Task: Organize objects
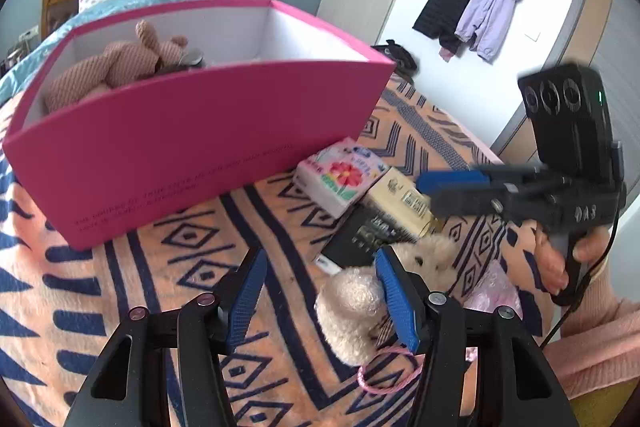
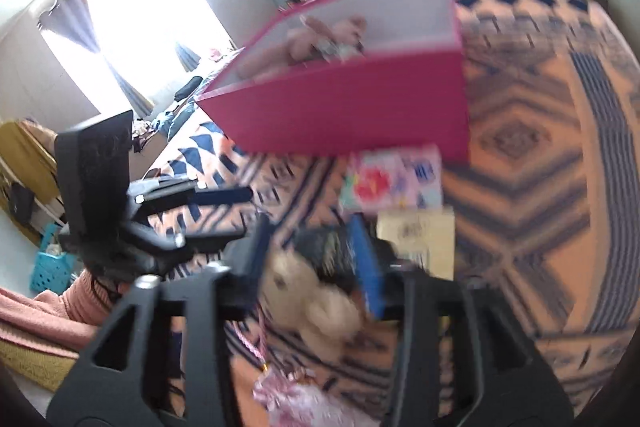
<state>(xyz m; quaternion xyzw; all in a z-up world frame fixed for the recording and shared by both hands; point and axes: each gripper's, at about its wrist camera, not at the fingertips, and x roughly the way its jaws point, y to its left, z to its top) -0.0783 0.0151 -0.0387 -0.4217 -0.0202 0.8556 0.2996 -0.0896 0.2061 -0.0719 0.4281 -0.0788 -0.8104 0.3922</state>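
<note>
A pink open box [image 1: 200, 147] [image 2: 340, 107] stands on the patterned blanket [image 1: 120, 307] with a brown plush bear [image 1: 120, 63] [image 2: 320, 35] inside. In front of the box lie a floral tissue pack [image 1: 344, 175] [image 2: 392, 179], a cream carton [image 1: 400, 203] [image 2: 420, 235] and a black box [image 1: 360, 235]. A cream plush toy [image 1: 352, 311] [image 2: 316, 303] lies nearest. My left gripper [image 1: 320, 291] [image 2: 236, 215] is open over the blanket, the toy beside its right finger. My right gripper [image 2: 312, 251] [image 1: 426, 189] is open above the cartons. In the blurred right wrist view the toy shows between its fingers, unpressed.
A shiny pink pouch [image 1: 492, 287] [image 2: 288, 399] with a pink cord [image 1: 384, 379] lies near the toy. A hand in a pink sleeve [image 1: 592, 327] holds the right gripper. Coats [image 1: 480, 11] hang on the far wall. A blue basket [image 2: 52, 271] sits on the floor.
</note>
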